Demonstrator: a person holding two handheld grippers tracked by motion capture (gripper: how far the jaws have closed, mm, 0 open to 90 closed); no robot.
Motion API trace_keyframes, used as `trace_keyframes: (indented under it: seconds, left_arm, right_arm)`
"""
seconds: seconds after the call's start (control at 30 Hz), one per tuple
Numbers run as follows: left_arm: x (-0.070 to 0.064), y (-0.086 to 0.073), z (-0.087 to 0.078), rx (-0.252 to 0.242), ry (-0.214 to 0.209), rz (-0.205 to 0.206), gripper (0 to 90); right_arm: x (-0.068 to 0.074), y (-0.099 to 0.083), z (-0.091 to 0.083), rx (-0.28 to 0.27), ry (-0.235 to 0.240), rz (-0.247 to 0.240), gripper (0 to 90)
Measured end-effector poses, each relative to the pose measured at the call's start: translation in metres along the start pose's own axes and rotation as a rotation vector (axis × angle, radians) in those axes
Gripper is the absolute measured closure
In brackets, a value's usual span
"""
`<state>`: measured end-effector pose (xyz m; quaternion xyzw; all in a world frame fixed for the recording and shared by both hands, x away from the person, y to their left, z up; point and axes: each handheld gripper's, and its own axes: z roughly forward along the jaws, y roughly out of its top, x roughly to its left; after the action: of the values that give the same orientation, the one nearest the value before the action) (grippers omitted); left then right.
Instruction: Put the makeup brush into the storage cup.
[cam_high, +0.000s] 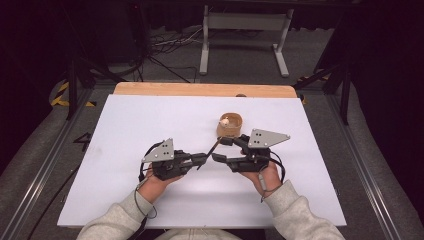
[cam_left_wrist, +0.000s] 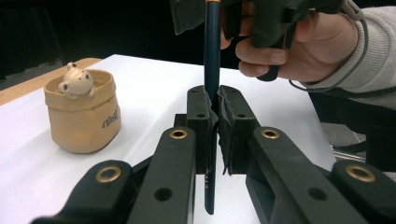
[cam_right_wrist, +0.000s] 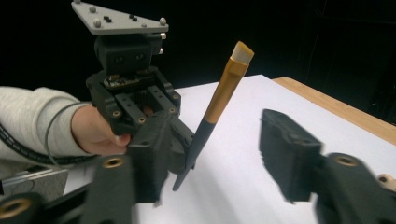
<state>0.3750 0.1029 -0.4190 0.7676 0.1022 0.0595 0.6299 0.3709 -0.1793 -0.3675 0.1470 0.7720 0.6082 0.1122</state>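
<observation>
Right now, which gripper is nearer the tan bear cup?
Right. The right gripper sits just in front of the tan bear cup, open. The left gripper is farther back and to the cup's left, shut on the brush.

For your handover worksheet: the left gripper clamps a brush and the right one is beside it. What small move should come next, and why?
Probably close the right gripper on the brush. Its jaws stand open on either side of the brush, while the left gripper is shut on the dark handle. The cup with the bear stands close behind, a likely place for the brush.

The pot (cam_high: 230, 125) stands on the table (cam_high: 150, 120), just behind both tongs.
</observation>
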Motion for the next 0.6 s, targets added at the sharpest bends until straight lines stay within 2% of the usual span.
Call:
trace_keyframes:
  seconds: [0.2,0.3,0.5,0.6]
  left_arm:
    - [0.000,0.000,0.000,0.000,0.002,0.001,83.4]
    - [0.000,0.000,0.000,0.002,0.003,0.003,83.4]
    - [0.002,-0.001,-0.001,0.002,0.014,-0.003,83.4]
    - [0.001,-0.001,-0.001,0.003,0.017,0.000,83.5]
  right_arm:
    - [0.002,0.003,0.007,0.018,-0.018,0.014,61.3]
    - [0.001,0.004,0.010,0.020,-0.014,0.029,67.7]
    - [-0.002,0.003,0.014,0.016,0.013,0.088,77.7]
    - [-0.002,0.004,0.015,0.012,0.022,0.095,79.3]
